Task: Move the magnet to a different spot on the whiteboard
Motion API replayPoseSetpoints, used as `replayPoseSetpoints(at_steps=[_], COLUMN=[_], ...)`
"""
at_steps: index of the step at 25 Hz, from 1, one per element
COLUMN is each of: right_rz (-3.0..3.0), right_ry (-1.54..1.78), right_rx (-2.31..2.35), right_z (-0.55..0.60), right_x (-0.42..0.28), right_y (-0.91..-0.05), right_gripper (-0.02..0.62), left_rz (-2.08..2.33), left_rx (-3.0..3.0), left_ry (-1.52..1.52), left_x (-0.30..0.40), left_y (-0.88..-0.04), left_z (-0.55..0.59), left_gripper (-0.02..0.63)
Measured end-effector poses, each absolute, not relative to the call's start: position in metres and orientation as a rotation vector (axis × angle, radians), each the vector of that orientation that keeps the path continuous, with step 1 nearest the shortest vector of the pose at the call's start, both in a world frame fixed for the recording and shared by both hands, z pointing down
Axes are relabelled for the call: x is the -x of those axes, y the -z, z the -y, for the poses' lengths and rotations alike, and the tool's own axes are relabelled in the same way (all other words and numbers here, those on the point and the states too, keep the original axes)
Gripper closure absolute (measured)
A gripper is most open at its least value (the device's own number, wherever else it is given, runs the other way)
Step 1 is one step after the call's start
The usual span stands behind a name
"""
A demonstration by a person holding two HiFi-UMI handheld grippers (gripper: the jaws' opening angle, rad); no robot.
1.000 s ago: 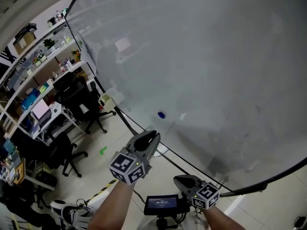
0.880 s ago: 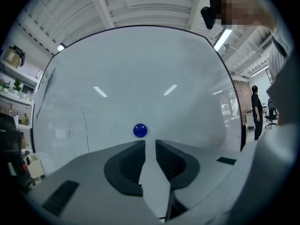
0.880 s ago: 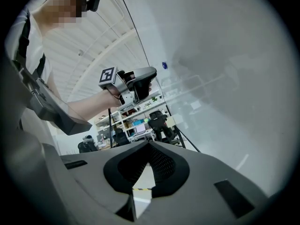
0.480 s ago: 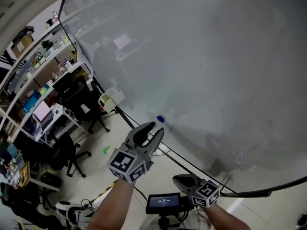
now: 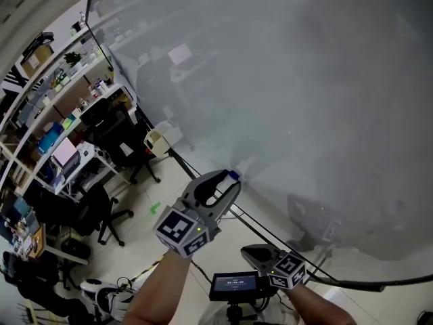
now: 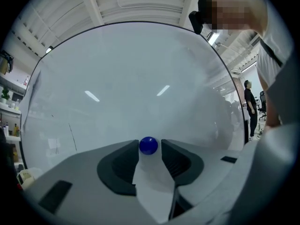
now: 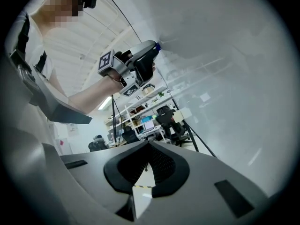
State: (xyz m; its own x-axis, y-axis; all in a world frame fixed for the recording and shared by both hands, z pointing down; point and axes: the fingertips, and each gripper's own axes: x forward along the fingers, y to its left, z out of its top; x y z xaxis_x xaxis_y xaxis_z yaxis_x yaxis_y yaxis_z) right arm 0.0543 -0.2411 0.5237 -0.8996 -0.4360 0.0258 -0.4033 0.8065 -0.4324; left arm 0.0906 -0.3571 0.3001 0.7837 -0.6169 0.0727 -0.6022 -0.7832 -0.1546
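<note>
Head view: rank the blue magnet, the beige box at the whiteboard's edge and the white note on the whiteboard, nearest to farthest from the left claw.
1. Blue magnet: on the whiteboard, between the left claw's opening jaws.
2. Beige box: up-left, at the whiteboard's lower edge.
3. White note: farthest, high on the whiteboard.

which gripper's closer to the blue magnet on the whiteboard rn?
Left. The left gripper is at the large glossy whiteboard, with the small round blue magnet between its opening jaws, pads not pressing. The right gripper hangs lower, off the board, jaws shut and empty.
</note>
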Motion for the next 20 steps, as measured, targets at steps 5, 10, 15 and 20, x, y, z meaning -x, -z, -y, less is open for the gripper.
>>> replayPoseSetpoints(at_steps=[5,10,15,20], right_rz=[-2.920,-2.913,-2.910,-2.901], right_ry=[0.688,0.678,0.672,0.662], right_rx=[0.667,0.675,0.700,0.721], right_z=[0.244,0.246,0.239,0.236], right_x=[-0.055,-0.055,-0.061,-0.066], right_y=[-0.524,-0.527,-0.522,-0.525], right_gripper=[0.565,0.565,0.565,0.565], left_rz=[-0.961,-0.987,-0.999,-0.996], left_rx=[2.856,2.845,2.840,2.828], left_ry=[0.194,0.170,0.160,0.164], left_x=[-0.097,-0.092,-0.089,-0.092], left_y=[-0.299,-0.305,-0.304,-0.307], left_z=[0.361,0.366,0.365,0.361], left_gripper=[0.431,0.440,0.449,0.451])
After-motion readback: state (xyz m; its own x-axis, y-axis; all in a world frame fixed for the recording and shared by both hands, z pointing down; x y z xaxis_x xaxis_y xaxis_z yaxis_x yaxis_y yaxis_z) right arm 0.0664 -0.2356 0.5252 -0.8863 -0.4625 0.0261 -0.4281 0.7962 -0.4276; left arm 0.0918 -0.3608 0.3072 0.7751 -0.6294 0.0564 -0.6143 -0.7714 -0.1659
